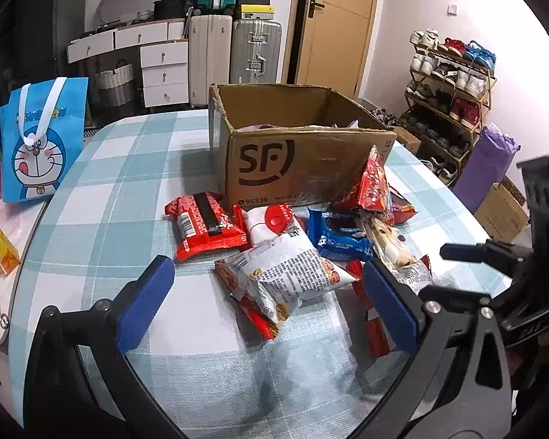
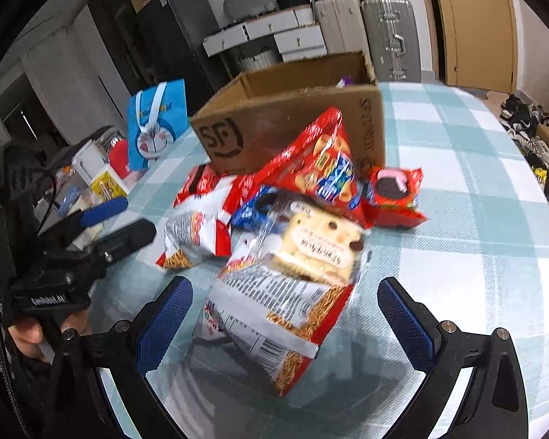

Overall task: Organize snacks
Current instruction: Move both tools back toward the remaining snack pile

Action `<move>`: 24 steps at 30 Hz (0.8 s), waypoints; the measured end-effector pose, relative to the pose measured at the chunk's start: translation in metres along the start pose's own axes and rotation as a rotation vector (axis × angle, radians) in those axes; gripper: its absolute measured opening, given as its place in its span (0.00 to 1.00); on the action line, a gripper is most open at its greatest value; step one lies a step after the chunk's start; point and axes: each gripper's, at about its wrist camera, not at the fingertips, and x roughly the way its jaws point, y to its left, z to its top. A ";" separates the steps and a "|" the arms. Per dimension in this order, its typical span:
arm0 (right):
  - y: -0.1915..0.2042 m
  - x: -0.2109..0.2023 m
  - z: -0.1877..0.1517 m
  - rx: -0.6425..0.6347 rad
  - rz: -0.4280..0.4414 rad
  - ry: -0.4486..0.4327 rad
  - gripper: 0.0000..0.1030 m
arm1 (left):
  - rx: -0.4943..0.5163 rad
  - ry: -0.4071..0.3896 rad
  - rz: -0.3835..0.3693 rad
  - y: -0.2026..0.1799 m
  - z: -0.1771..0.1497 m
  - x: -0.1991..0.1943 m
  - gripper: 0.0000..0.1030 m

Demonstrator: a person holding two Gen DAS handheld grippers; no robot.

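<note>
Evidently the right gripper (image 2: 285,314) was nearer: spread wide and empty, it straddled the noodle packet (image 2: 274,314) lying lengthwise away from it, before the cardboard box (image 2: 292,124). The left gripper (image 1: 267,292), also wide, held nothing.

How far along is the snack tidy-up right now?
Barely begun. The box holds a few items, hard to identify. Nothing is in hand: the left gripper and right gripper are both open over the snack pile, all of which remains on the table.
</note>
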 end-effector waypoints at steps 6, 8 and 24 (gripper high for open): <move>-0.004 0.014 -0.003 0.044 0.010 0.057 1.00 | -0.006 0.013 0.012 0.005 -0.002 0.004 1.00; -0.004 0.018 -0.005 0.055 0.030 0.077 1.00 | -0.008 0.014 0.013 0.006 -0.004 0.005 1.00; 0.015 0.035 -0.010 0.031 0.017 0.081 0.99 | -0.008 0.035 0.014 0.005 -0.010 0.014 1.00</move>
